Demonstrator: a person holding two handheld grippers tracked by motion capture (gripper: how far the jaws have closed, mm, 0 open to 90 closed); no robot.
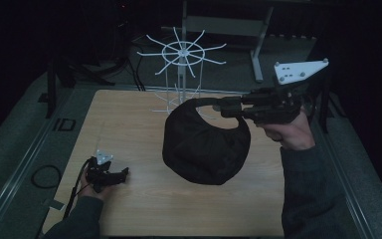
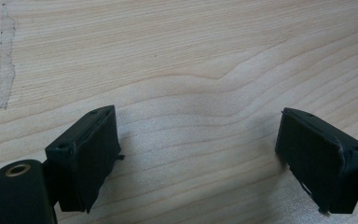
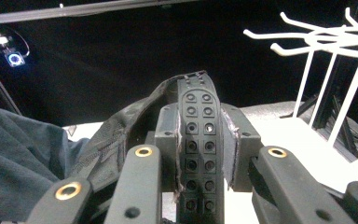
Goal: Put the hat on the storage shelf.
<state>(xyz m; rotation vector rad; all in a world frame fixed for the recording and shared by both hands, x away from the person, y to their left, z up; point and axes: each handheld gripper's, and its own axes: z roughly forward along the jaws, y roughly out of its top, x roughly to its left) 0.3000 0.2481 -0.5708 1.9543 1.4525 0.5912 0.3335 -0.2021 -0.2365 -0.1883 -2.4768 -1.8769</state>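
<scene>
Black cap point(image 1: 206, 144), hanging by strap, above table

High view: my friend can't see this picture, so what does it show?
The right claw holds a black cap by its back strap, up above a wooden table. A white rack with hooks stands behind the cap. The left claw rests low near the table, holding nothing.

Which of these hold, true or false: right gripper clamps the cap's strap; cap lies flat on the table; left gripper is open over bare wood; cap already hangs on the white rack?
1. The right gripper clamps the adjuster strap of the black cap. True.
2. The cap lies flat on the table. False: it hangs in the air from the strap.
3. The left gripper is open over bare wood. True.
4. The cap already hangs on the white rack. False: its hooks are bare; the cap is beside it.
</scene>
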